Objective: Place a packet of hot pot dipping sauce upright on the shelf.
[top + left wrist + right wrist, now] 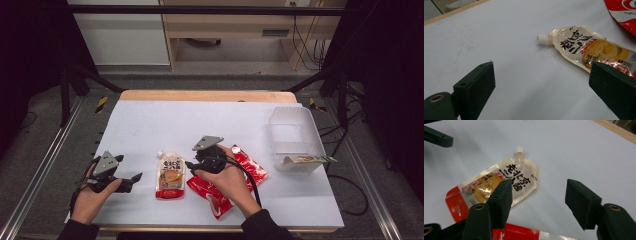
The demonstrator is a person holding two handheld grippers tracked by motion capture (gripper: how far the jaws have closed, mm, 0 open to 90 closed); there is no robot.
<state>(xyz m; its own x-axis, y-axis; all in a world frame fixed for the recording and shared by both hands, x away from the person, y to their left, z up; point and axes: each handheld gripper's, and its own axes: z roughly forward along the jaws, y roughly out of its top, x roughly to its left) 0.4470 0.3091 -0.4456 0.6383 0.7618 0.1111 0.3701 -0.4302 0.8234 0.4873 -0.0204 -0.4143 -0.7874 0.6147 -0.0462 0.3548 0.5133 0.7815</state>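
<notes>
Left gripper: the left gripper (134, 178) sits low over the white table cover (150, 125) near its left front corner, held in the person's left hand (92, 197). Its jaws stand wide apart with nothing between them, pointing toward the spouted sauce pouch (170, 176).

Right gripper: the right gripper (191, 166) is held in the right hand (230, 177) above the red snack bag (252, 172), pointing left toward the pouch. Its jaws are spread open and grip nothing; in the right gripper view one jaw overlaps the pouch's edge, but whether it touches cannot be told.

Spouted sauce pouch: it lies flat on the cover between the two grippers, white cap (542, 39) toward the far side of the table, red band at the near end. It is clear with black lettering and a yellowish picture.

Red snack bag: it lies flat just right of the pouch, slanted, partly under the right hand.

Clear plastic bin: the clear plastic bin (295, 125) stands at the right side of the table, well apart from the pouch.

Packet on the bin: a slim pale packet (305, 160) lies across the bin's near rim, one end sticking out to the right.

Table: a wooden edge (205, 95) shows along the far side beyond the white cover.
</notes>
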